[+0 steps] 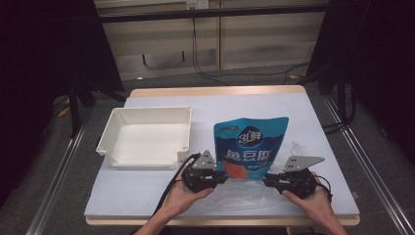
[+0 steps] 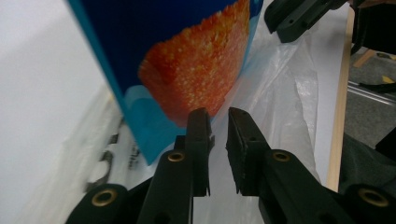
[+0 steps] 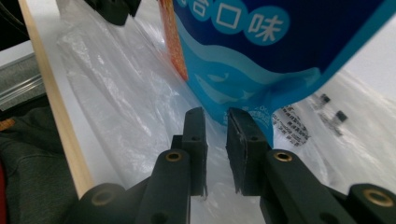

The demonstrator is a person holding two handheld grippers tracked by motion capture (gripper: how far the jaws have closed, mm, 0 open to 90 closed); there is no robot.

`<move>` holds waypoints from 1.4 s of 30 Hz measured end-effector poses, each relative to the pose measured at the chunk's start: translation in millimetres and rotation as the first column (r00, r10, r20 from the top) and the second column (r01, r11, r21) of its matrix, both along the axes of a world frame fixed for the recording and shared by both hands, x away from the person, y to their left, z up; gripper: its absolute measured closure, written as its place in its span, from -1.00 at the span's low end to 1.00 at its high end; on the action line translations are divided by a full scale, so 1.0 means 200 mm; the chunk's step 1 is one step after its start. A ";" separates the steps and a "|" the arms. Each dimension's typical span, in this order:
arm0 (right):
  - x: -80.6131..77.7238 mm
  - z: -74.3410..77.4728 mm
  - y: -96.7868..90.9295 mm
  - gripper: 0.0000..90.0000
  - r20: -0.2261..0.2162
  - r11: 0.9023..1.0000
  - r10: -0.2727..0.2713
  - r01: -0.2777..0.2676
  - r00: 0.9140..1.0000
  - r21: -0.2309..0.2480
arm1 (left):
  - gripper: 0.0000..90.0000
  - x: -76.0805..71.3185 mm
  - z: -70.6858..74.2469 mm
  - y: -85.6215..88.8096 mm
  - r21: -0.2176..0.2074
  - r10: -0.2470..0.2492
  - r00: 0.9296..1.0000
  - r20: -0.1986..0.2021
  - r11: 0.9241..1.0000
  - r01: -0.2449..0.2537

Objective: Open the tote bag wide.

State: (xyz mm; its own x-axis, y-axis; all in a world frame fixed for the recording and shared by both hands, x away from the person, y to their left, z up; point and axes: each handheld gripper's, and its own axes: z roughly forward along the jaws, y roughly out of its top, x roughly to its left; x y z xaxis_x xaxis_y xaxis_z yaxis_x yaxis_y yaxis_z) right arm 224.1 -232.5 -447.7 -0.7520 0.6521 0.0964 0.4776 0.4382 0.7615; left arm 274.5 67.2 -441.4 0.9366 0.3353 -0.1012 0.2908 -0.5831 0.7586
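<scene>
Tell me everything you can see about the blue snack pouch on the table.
The blue snack pouch looks like glossy plastic film, with white lettering, a lighter blue wave band and an orange food picture low on its front. It appears to stand upright near the table's front edge, its bottom on a clear plastic bag. The left gripper and right gripper are at its lower corners; whether they pinch it is unclear.

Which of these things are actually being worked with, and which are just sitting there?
In use:
blue snack pouch
clear plastic bag
left gripper
right gripper

Lying about:
white tray
</scene>
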 end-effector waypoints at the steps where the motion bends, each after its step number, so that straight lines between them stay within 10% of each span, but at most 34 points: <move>1: 0.00 -0.01 0.01 0.75 -0.007 1.000 0.005 -0.005 1.000 -0.005 | 0.77 0.00 -0.02 -0.01 -0.012 0.005 1.000 0.004 1.000 -0.005; 10: 0.02 -0.06 0.10 0.91 -0.043 0.998 0.051 -0.052 0.998 -0.022 | 0.85 -0.01 -0.17 -0.05 0.117 -0.047 0.999 -0.006 0.992 0.048; 31: 0.03 -0.06 0.14 0.94 -0.033 0.999 0.023 -0.022 0.999 0.049 | 0.97 -0.14 -0.17 -0.10 0.105 -0.211 0.977 -0.012 0.972 0.211; 34: 0.03 -0.11 0.15 0.95 -0.057 0.999 0.029 -0.030 0.998 -0.010 | 0.96 -0.13 -0.16 -0.09 0.129 -0.220 0.975 -0.032 0.966 0.222; 42: 0.01 -0.16 0.10 1.00 -0.095 0.997 0.063 -0.066 0.993 -0.028 | 0.77 -0.05 -0.16 -0.02 0.100 -0.131 0.990 -0.057 0.986 0.136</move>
